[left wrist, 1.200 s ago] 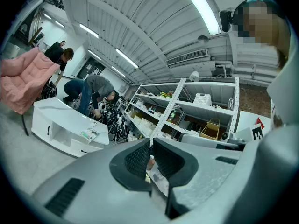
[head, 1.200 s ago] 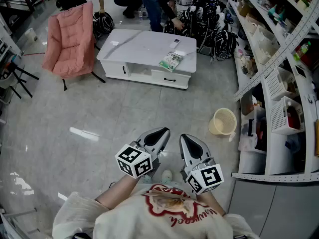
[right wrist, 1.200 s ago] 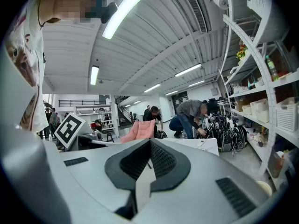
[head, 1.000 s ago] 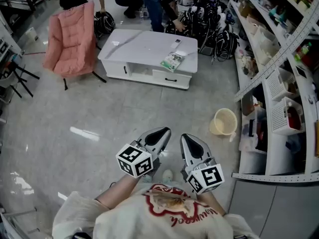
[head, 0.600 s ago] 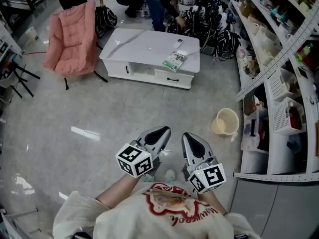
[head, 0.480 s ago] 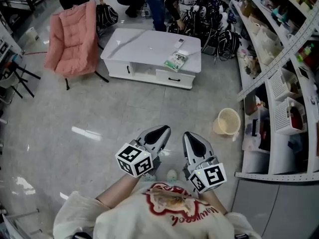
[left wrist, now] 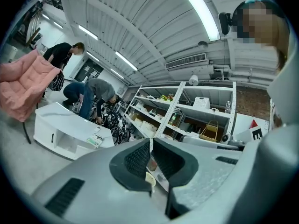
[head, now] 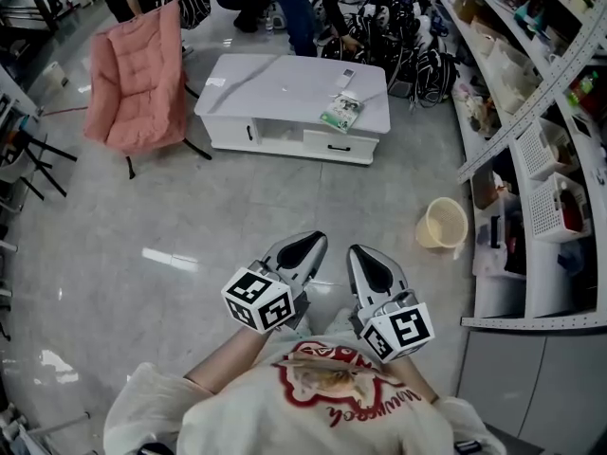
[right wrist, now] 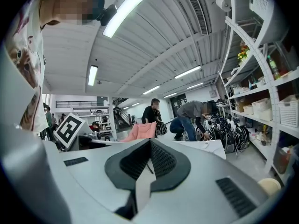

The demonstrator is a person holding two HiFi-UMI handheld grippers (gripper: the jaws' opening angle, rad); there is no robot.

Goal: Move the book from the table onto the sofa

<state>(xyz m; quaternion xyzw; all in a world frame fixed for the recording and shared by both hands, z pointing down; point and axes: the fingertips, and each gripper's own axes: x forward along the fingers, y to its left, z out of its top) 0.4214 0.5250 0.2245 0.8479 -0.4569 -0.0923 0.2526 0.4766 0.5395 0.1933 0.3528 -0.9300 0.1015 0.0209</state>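
- While we stand well back from the table [head: 270, 81], the head view puts the book [head: 342, 111] on its right end near the front edge. It lies straight ahead of both tools and well apart from them. The right gripper [head: 363, 262] sits a shade nearer its line than the left gripper [head: 305, 246]. The book's long axis runs away from us, leaning right; which end is its top we cannot tell. The sofa [head: 137, 74] stands left of the table.
- Left gripper view: our jaws are all but together, with nothing between them. The book [left wrist: 96, 140] lies ahead and left on the table's near corner, the sofa [left wrist: 18, 87] farther left.
- Right gripper view: our jaws are fully together and empty. The table [right wrist: 204, 146] lies ahead to the right and the sofa [right wrist: 140, 131] beyond the tips; the book is too small to pick out.
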